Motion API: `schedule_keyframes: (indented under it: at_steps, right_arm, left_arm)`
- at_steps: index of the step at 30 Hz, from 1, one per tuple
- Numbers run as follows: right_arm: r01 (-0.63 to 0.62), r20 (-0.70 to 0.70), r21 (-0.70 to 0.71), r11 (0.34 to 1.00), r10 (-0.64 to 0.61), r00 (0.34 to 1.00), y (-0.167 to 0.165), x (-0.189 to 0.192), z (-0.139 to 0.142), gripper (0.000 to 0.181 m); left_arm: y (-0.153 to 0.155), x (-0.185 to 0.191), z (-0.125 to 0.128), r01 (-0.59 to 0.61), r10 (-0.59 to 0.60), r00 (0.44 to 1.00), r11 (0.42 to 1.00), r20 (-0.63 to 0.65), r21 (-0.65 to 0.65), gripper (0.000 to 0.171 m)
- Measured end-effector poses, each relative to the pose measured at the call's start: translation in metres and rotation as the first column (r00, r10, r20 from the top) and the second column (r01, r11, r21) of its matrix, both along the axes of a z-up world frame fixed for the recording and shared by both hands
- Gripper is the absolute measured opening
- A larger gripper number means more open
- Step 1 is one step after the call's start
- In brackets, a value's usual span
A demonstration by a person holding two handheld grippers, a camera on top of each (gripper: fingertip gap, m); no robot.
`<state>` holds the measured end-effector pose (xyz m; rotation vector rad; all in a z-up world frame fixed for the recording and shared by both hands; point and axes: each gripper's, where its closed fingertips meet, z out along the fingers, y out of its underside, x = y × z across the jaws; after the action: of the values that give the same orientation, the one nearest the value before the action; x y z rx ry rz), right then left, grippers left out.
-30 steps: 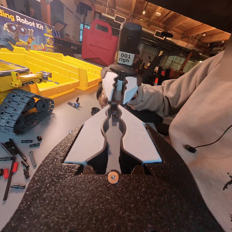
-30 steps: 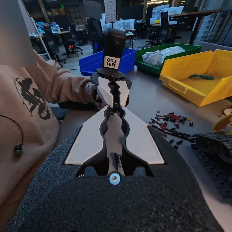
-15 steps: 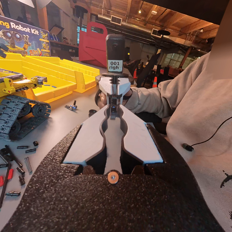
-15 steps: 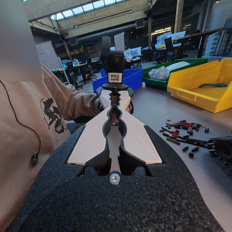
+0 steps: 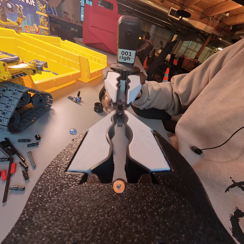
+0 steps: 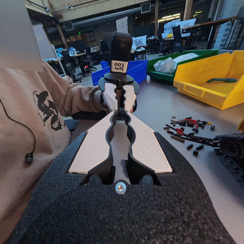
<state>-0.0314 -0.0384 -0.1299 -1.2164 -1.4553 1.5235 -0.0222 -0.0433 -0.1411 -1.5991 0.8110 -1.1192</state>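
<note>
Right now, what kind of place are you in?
Probably a big workshop or maker space. A grey table holds yellow parts bins, loose building-kit pieces and a half-built tracked toy robot; desks and office chairs stand behind.

L tool [image 5: 119,114] & R tool [image 5: 120,104] tip-to-tip, both pinching small black part [image 5: 120,112] above table [image 5: 74,118].

Left tool [image 5: 119,114] and right tool [image 6: 120,113] meet tip to tip above the grey surface [image 5: 63,118], both clamped on one small dark part [image 5: 119,116] with a blue dot, held upright between them. Which end each tool grips: cannot tell. Loose pins [image 6: 184,126] lie well apart.
</note>
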Motion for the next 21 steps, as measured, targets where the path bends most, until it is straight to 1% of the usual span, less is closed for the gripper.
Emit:
schedule_keyframes:
  at_steps: [2, 4, 9, 11, 12, 13, 14, 15, 17, 18, 19, 20, 21]
  right_arm:
    - [-0.01, 0.019, 0.016, 1.0, 0.01, 1.0, -0.003, -0.002, -0.005, 0.014]
    - [-0.025, 0.015, 0.01, 1.0, 0.025, 1.0, -0.006, -0.002, -0.006, 0.006]
    - [-0.034, 0.025, 0.03, 0.999, 0.033, 0.999, -0.007, -0.001, -0.008, 0.005]
    - [-0.031, 0.034, 0.052, 0.998, 0.03, 0.999, -0.008, -0.001, -0.01, 0.004]
    - [-0.036, 0.033, 0.057, 0.998, 0.034, 0.999, -0.009, 0.0, -0.011, 0.004]
    - [-0.04, -0.019, 0.03, 0.999, 0.041, 0.999, -0.009, 0.001, -0.001, 0.005]
    - [-0.078, -0.168, -0.09, 0.993, 0.062, 0.984, -0.009, 0.01, 0.033, 0.004]
    - [-0.087, -0.252, -0.144, 0.986, 0.049, 0.966, -0.001, 0.019, 0.061, 0.003]
    - [0.073, -0.295, -0.006, 0.997, -0.071, 0.953, 0.023, 0.031, 0.085, 0.003]
    - [0.147, -0.335, -0.029, 0.989, -0.148, 0.931, 0.039, 0.042, 0.098, 0.004]
    - [0.226, -0.361, -0.071, 0.972, -0.236, 0.902, 0.061, 0.054, 0.106, 0.004]
    - [0.328, -0.359, -0.101, 0.939, -0.342, 0.868, 0.087, 0.067, 0.107, 0.004]
    - [0.439, -0.329, -0.119, 0.891, -0.452, 0.829, 0.117, 0.078, 0.105, 0.005]
  left_arm:
    - [-0.003, 0.004, -0.004, 0.018, -0.018, 0.999, 1.0, -0.027, 0.007, 0.007]
    - [-0.004, 0.006, -0.007, 0.018, -0.018, 0.999, 1.0, -0.048, 0.01, 0.007]
    - [-0.005, 0.007, -0.011, 0.034, -0.035, 0.998, 0.999, -0.059, -0.02, 0.007]
    - [-0.006, 0.007, -0.014, 0.045, -0.048, 0.995, 0.998, -0.082, -0.032, 0.007]
    - [-0.006, 0.007, -0.02, 0.043, -0.047, 0.992, 0.998, -0.119, -0.044, 0.007]
    - [-0.003, 0.005, -0.044, 0.014, -0.027, 0.966, 0.998, -0.256, -0.054, 0.006]
    - [-0.003, 0.003, -0.076, 0.007, -0.029, 0.911, 0.998, -0.412, -0.056, 0.007]
    - [-0.01, 0.009, -0.084, 0.032, -0.069, 0.906, 0.995, -0.417, -0.094, 0.007]
    - [-0.011, 0.017, -0.052, 0.055, -0.072, 0.96, 0.996, -0.27, -0.068, 0.007]
    - [-0.004, 0.014, -0.042, 0.031, -0.046, 0.974, 0.997, -0.222, -0.073, 0.007]
    - [0.002, 0.009, -0.037, 0.004, -0.02, 0.979, 0.997, -0.202, -0.08, 0.007]
    - [0.006, 0.004, -0.035, -0.021, 0.006, 0.979, 0.997, -0.203, -0.071, 0.007]
    - [0.01, 0.0, -0.033, -0.049, 0.037, 0.978, 0.997, -0.206, -0.052, 0.008]
